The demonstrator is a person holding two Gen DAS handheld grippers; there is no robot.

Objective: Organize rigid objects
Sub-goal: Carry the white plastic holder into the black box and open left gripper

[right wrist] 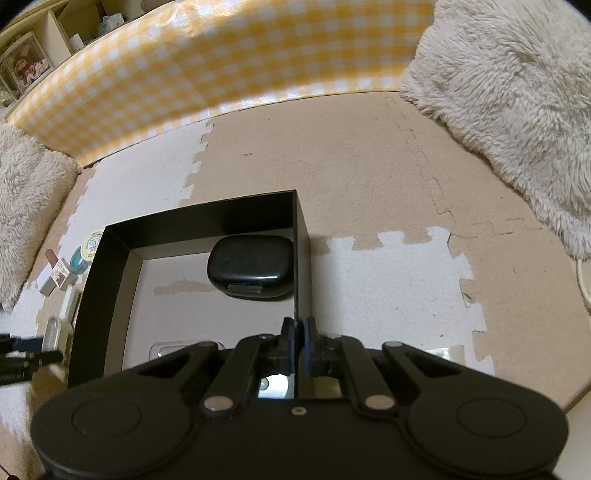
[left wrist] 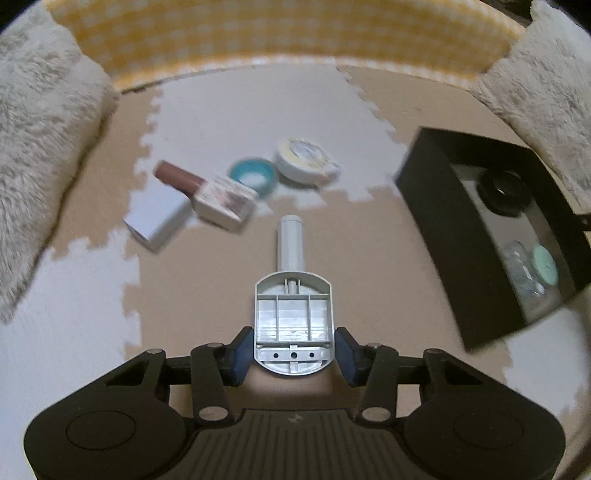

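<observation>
Left hand-held gripper (left wrist: 294, 354) clamps grey handled tool (left wrist: 293, 314); right hand-held gripper (right wrist: 298, 345) pinches box wall (right wrist: 301, 258). Black case (right wrist: 251, 267) in; bottle (left wrist: 207, 194), 2 tins left on floor mat (left wrist: 369, 258).

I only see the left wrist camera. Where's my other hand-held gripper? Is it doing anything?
Observer: The right hand-held gripper is shut on the right wall of the black box.
Kid: What's that black thing inside the box?
Observer: A rounded black case, lying flat in the far right corner, against that wall.
Kid: What's behind the yellow checked panel?
Observer: A shelf unit with small things on it, past the panel's left end.
</observation>
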